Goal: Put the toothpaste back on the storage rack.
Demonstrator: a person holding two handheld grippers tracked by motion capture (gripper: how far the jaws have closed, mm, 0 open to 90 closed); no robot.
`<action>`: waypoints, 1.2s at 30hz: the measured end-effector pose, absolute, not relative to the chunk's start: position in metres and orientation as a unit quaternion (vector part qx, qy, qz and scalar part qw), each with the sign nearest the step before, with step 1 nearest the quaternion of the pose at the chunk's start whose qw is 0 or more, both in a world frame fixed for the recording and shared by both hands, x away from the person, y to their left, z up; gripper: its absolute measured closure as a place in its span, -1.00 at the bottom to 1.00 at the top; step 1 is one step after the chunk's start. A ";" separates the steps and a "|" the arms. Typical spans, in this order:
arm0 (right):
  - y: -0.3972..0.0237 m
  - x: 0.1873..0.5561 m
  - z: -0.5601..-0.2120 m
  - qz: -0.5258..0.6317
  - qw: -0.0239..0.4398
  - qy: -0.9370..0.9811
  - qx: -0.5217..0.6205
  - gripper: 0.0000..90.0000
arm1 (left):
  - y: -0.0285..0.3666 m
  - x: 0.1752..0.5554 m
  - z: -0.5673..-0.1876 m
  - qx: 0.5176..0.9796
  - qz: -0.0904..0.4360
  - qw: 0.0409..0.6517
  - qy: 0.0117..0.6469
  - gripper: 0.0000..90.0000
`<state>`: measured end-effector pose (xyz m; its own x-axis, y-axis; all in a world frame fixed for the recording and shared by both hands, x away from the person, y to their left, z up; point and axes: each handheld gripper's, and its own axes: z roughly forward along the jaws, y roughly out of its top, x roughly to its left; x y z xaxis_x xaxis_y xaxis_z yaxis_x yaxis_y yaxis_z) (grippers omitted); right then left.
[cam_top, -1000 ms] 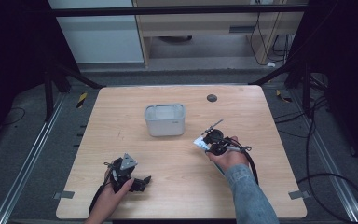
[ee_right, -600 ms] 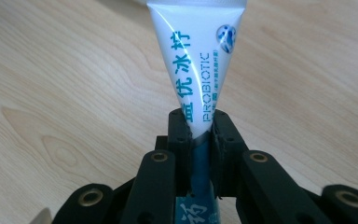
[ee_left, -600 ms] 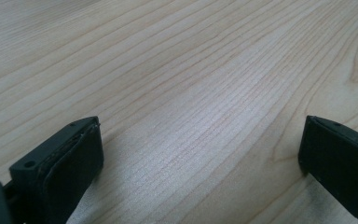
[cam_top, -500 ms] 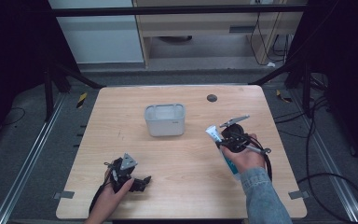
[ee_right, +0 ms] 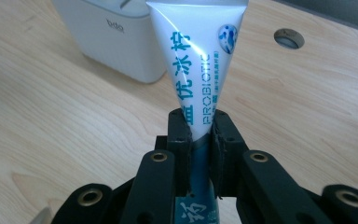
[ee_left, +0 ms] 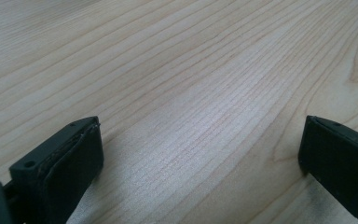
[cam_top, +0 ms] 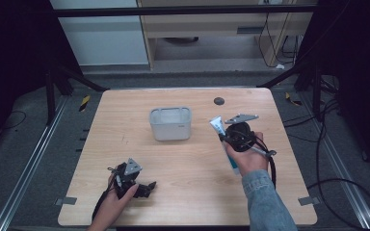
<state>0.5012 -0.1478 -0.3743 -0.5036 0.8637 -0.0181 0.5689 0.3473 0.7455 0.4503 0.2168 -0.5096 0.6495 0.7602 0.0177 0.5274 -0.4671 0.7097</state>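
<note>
A white and blue toothpaste tube (ee_right: 193,60) with blue lettering is clamped between the jaws of my right gripper (ee_right: 199,135), flat crimped end pointing away from the camera. From above, the tube (cam_top: 216,125) hangs in the air right of a white rectangular bin (cam_top: 169,123), held by my right gripper (cam_top: 225,140), which is shut on it. My left gripper (cam_top: 147,185) rests low on the wooden table (cam_top: 125,120) near its front left. Its jaws stand wide open (ee_left: 200,154) with only bare wood between them.
The white bin (ee_right: 112,37) stands just beyond the tube, slightly to its left. A round grey cable hole (cam_top: 218,101) lies in the tabletop behind the bin, also visible as a cable hole (ee_right: 289,38). Dark frame legs and cables surround the table.
My right gripper has lifted off the table with the tube and shifted right and slightly back. The left gripper has stayed where it was.
</note>
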 end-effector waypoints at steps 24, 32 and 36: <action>-0.087 0.523 -0.357 0.412 0.235 0.780 0.409 0.78 | 0.217 0.450 -0.510 0.839 0.169 0.347 0.385 -1.00; -0.064 0.535 -0.339 0.432 0.239 0.775 0.394 0.78 | 0.217 0.450 -0.510 0.839 0.169 0.347 0.384 -1.00; -0.054 0.541 -0.330 0.439 0.243 0.773 0.389 0.78 | 0.217 0.450 -0.510 0.839 0.169 0.346 0.384 -1.00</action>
